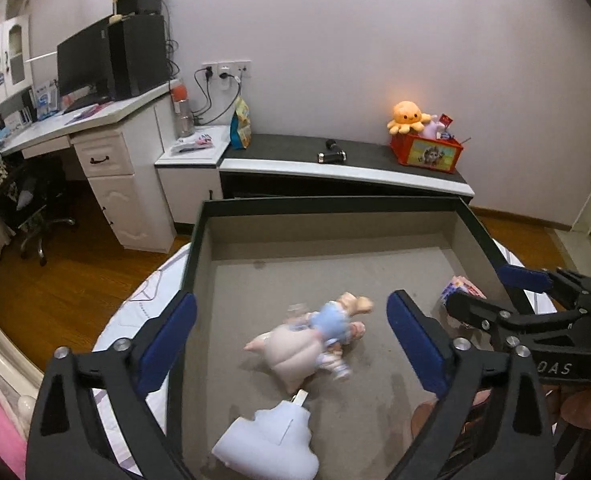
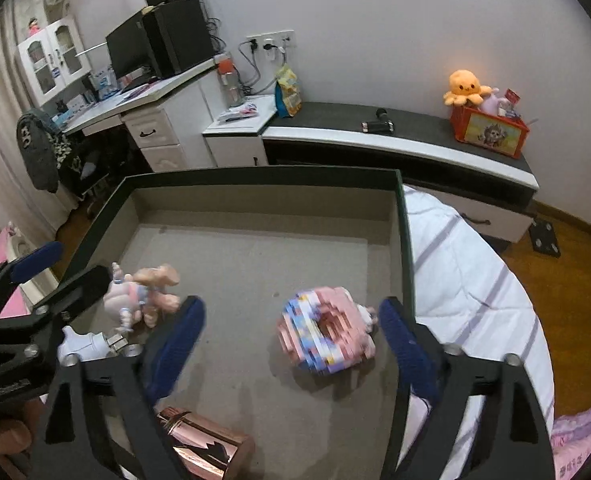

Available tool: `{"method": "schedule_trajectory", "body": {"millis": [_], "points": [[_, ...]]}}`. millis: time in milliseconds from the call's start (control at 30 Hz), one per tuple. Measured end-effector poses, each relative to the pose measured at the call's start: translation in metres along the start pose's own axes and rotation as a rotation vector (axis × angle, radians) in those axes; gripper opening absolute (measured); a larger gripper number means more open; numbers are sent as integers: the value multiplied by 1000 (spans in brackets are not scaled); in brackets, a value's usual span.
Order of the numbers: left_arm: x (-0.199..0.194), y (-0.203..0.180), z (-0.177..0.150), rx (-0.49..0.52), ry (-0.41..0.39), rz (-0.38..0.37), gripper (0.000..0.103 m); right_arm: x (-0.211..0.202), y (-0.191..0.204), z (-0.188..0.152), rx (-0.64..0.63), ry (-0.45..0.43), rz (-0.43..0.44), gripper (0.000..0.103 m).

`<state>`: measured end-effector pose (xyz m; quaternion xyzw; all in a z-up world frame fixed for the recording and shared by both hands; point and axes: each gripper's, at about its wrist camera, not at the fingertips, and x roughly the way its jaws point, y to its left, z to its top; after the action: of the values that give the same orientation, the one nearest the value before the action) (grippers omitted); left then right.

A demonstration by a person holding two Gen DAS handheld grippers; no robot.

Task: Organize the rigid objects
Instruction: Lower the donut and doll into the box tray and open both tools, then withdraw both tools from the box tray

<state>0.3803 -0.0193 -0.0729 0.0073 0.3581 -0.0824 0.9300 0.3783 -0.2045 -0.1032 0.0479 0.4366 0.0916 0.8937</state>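
Both my tongs, left gripper (image 1: 291,340) and right gripper (image 2: 291,344), gape above the grey tray (image 2: 255,248); behind it, the low bench (image 2: 415,132).

Plain pale wall (image 1: 355,20) behind, with a row of sockets (image 1: 227,69) and hanging cables. Brown wood floor (image 1: 55,280). White desk (image 1: 95,120) at left carrying a dark monitor (image 1: 81,62) and black speakers (image 1: 139,54). Low black-topped cabinet (image 1: 335,160) along the wall, holding an orange plush octopus (image 1: 407,116) on a red box (image 1: 427,154). White glass-door cupboard (image 2: 53,56) at far left.
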Motion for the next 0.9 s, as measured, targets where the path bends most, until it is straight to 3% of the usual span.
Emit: {"method": "schedule_trajectory", "body": {"millis": [33, 233, 433, 900], "points": [[-3, 3, 0, -8, -6, -1, 102, -2, 0, 0, 7, -2, 20, 103], [-47, 20, -11, -50, -82, 3, 103, -32, -3, -4, 77, -63, 41, 103], [-105, 25, -32, -59, -158, 7, 103, -77, 12, -31, 81, -142, 53, 103], [-225, 16, -106, -45, -289, 2, 103, -184, 59, -107, 9, -326, -28, 103]]}}
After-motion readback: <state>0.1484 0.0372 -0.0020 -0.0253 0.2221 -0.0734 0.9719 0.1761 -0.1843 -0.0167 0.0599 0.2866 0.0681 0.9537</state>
